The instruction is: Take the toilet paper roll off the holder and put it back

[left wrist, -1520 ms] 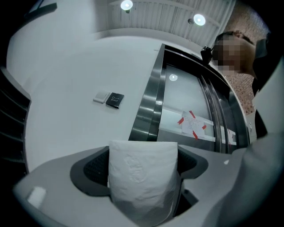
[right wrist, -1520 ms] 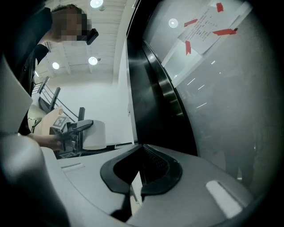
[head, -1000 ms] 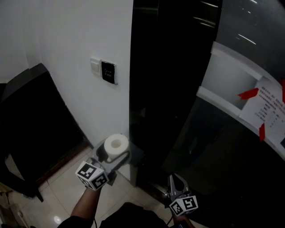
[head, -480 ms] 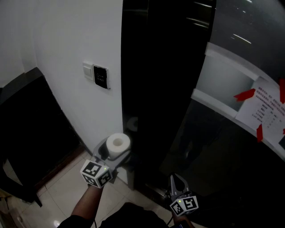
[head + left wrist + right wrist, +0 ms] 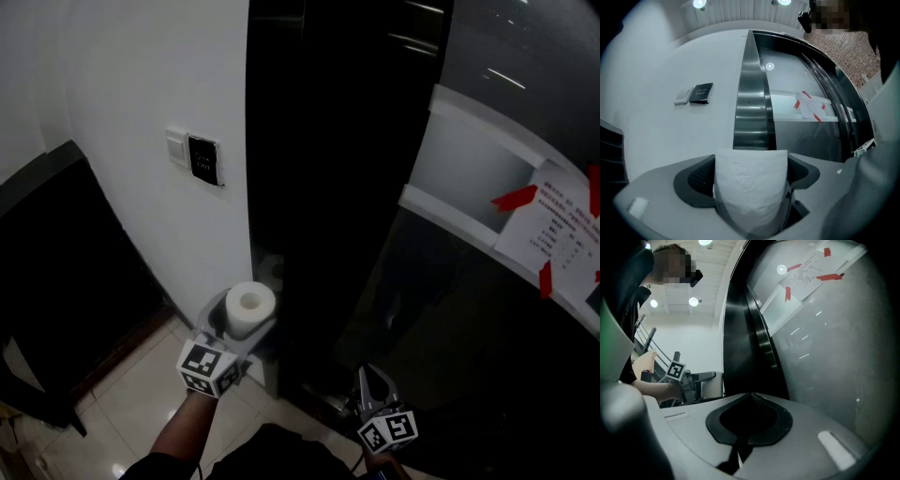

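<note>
A white toilet paper roll point(image 5: 250, 307) stands upright between the jaws of my left gripper point(image 5: 246, 321), which is shut on it, low beside the corner where the white wall meets the black column. In the left gripper view the roll point(image 5: 750, 197) fills the gap between the two dark pads. My right gripper point(image 5: 369, 380) hangs shut and empty at the bottom right, close to the dark glass. In the right gripper view its jaws point(image 5: 751, 398) meet with nothing between them, and the left gripper point(image 5: 696, 378) with the roll point(image 5: 712, 385) shows at the left. I cannot make out a holder.
A white switch and a black card reader point(image 5: 202, 158) sit on the white wall. A glossy black column point(image 5: 328, 187) rises in the middle. A taped paper notice point(image 5: 562, 230) hangs on the glass at right. Dark furniture point(image 5: 56, 281) stands left on the pale tiled floor point(image 5: 131, 394).
The view has shifted, so the wall and card reader lie further left. My left gripper, still holding the roll, is now nearer the black column. The right gripper has hardly moved.
</note>
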Action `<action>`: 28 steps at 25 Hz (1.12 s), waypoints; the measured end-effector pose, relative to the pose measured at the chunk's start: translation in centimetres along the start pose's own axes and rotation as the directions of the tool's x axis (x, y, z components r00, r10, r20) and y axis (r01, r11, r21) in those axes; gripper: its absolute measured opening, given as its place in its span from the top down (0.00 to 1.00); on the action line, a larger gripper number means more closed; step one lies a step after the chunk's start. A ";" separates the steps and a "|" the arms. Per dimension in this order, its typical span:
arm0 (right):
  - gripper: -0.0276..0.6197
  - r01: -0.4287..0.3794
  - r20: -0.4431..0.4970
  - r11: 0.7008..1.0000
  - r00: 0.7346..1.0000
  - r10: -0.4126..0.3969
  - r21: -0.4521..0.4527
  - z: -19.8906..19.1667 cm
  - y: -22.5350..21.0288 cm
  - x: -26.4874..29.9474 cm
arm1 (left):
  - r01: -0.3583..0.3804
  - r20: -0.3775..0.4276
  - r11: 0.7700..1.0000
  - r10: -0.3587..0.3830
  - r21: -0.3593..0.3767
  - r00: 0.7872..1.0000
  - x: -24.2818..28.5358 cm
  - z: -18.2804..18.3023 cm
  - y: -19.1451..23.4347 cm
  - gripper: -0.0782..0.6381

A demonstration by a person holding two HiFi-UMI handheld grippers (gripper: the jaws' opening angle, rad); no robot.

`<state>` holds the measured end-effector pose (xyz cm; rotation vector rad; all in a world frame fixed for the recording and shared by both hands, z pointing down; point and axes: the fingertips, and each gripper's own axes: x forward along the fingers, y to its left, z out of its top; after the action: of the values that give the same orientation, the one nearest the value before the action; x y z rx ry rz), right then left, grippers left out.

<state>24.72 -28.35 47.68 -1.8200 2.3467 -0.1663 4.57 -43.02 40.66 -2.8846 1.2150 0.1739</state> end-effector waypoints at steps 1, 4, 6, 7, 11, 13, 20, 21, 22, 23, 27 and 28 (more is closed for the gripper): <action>0.94 0.002 -0.001 1.000 1.000 -0.002 0.001 0.0 -0.1 0.0 | -0.003 0.005 1.000 0.003 -0.001 1.000 0.0 0.0 0.0 0.27; 0.94 0.007 -0.003 1.000 1.000 -0.007 0.003 0.0 -0.3 -0.1 | -0.009 0.013 1.000 0.009 -0.003 1.000 0.0 0.0 0.1 0.27; 0.94 0.006 -0.003 1.000 1.000 -0.006 0.005 -0.1 -0.3 -0.1 | -0.008 0.013 1.000 0.008 0.008 1.000 0.0 0.0 0.0 0.27; 0.94 0.005 -0.003 1.000 1.000 -0.005 0.006 -0.1 -0.3 -0.1 | -0.008 0.013 1.000 0.008 0.016 1.000 0.1 0.0 -0.1 0.27; 0.94 0.003 -0.005 1.000 1.000 -0.003 0.011 -0.2 -0.3 -0.3 | -0.007 0.036 0.999 0.006 0.033 0.999 -0.1 0.7 -0.1 0.27; 0.94 0.000 -0.005 1.000 1.000 0.000 0.013 -0.2 -0.3 -0.3 | -0.006 0.049 1.000 0.005 0.025 0.999 -0.5 1.2 -0.1 0.27; 0.94 -0.039 -0.012 0.999 0.999 0.039 0.007 -0.2 0.6 -0.1 | -0.028 0.044 1.000 0.028 0.004 0.999 -2.6 1.4 0.1 0.27; 0.94 -0.046 -0.016 0.999 0.999 0.046 0.004 -0.3 0.8 -0.1 | -0.036 0.042 0.999 0.036 0.003 0.998 -3.0 1.2 0.3 0.27; 0.94 -0.054 -0.020 0.999 0.998 0.054 0.001 -0.4 1.0 0.0 | -0.044 0.037 0.999 0.044 0.004 0.998 -3.4 1.1 0.4 0.27; 0.94 -0.060 -0.024 0.998 0.998 0.060 -0.001 -0.4 1.2 0.0 | -0.052 0.033 0.999 0.051 0.008 0.998 -3.9 1.0 0.5 0.27; 0.94 -0.075 -0.031 0.997 0.997 0.075 0.001 -0.5 1.7 -0.3 | -0.110 0.051 0.994 0.111 -0.013 0.993 -6.6 1.5 0.7 0.27; 0.94 -0.079 -0.032 0.997 0.996 0.080 0.005 -0.6 1.8 -0.3 | -0.127 0.057 0.992 0.128 -0.017 0.990 -7.3 1.7 0.7 0.27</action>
<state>23.00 -27.57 47.91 -1.7315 2.4341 -0.1906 -1.20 -38.20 39.77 -2.7919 1.3933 0.2663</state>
